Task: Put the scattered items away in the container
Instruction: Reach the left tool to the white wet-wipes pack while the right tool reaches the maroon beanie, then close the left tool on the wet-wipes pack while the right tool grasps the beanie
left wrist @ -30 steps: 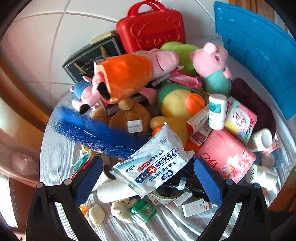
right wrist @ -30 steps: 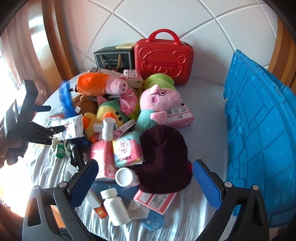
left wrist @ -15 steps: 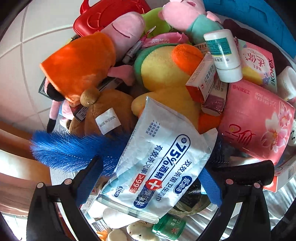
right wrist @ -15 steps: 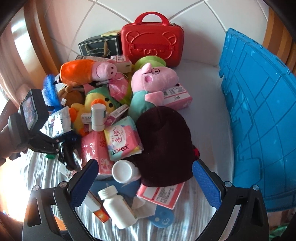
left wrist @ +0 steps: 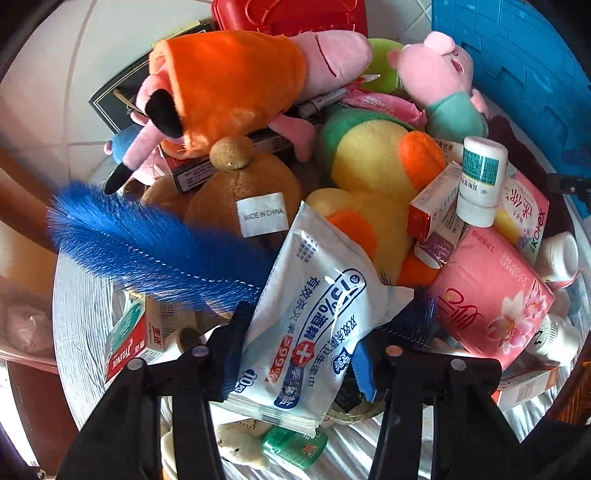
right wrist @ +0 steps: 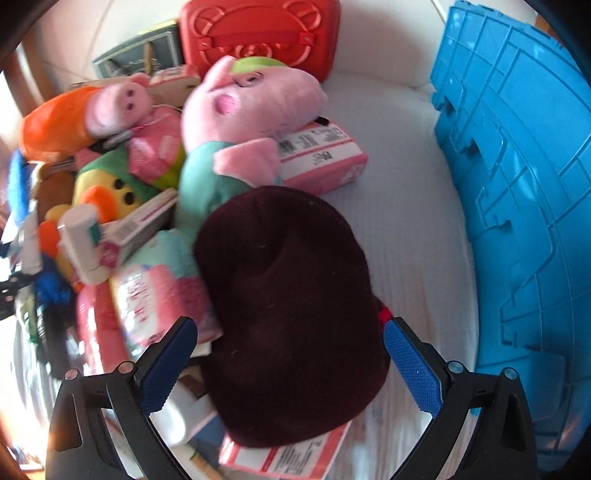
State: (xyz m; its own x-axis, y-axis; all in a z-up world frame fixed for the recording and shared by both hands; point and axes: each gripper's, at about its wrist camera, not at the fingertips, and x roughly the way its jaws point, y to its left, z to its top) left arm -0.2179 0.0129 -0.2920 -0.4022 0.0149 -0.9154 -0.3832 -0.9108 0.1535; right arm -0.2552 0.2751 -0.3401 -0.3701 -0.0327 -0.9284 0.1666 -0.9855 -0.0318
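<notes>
A white and blue wipes packet (left wrist: 314,325) lies on the pile of scattered items, between the blue pads of my left gripper (left wrist: 301,354). Its jaws are closing, and the pads press on both edges of the packet, which is creased. In the right wrist view a dark maroon knit hat (right wrist: 291,295) lies on the white cloth. My right gripper (right wrist: 290,365) stands open with one finger on each side of the hat, close above it. The blue plastic crate (right wrist: 517,184) rises at the right, and it also shows in the left wrist view as the crate (left wrist: 517,74).
Plush toys crowd the pile: an orange-clad pig (left wrist: 229,85), a yellow duck (left wrist: 376,166), a brown bear (left wrist: 243,195) and a pink pig (right wrist: 251,103). A blue feather duster (left wrist: 147,247), a pink tissue pack (left wrist: 491,295), a white bottle (left wrist: 480,181) and a red case (right wrist: 258,33) lie around.
My left gripper sank onto the wipes packet and its jaws narrowed onto it. My right gripper dropped toward the dark hat, which now lies between its fingers.
</notes>
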